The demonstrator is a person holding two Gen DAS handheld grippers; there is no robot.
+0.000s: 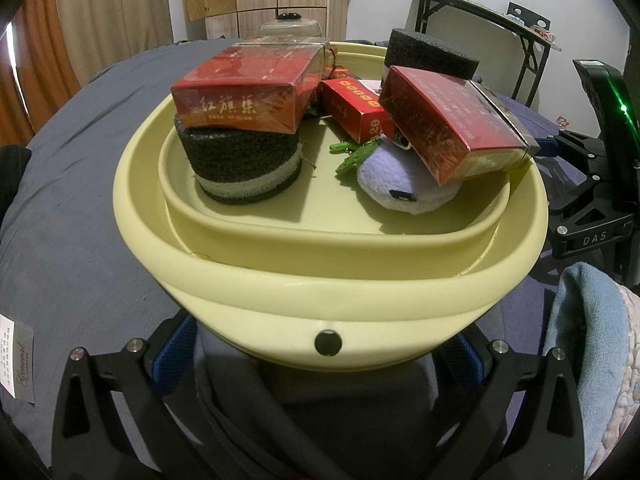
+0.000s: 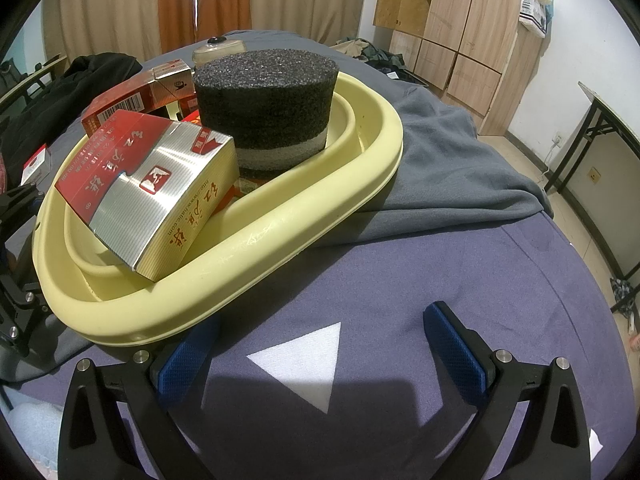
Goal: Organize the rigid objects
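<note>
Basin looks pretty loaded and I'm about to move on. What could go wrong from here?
1. The red box sits on top of a foam block, so a nudge to the yellow basin could tip it off.
2. The other red box leans tilted at the basin rim and may slide out.
3. The left gripper looks tight against the basin wall; the open right gripper sits beside the rim and could bump it.

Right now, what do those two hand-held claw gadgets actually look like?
Each gripper, left and right, has two black angular fingers with triangular cutouts and silver bolts, tipped with blue textured pads. The left gripper's frame, seen from the right camera, is the same black with silver bolts. No sleeves show.
</note>
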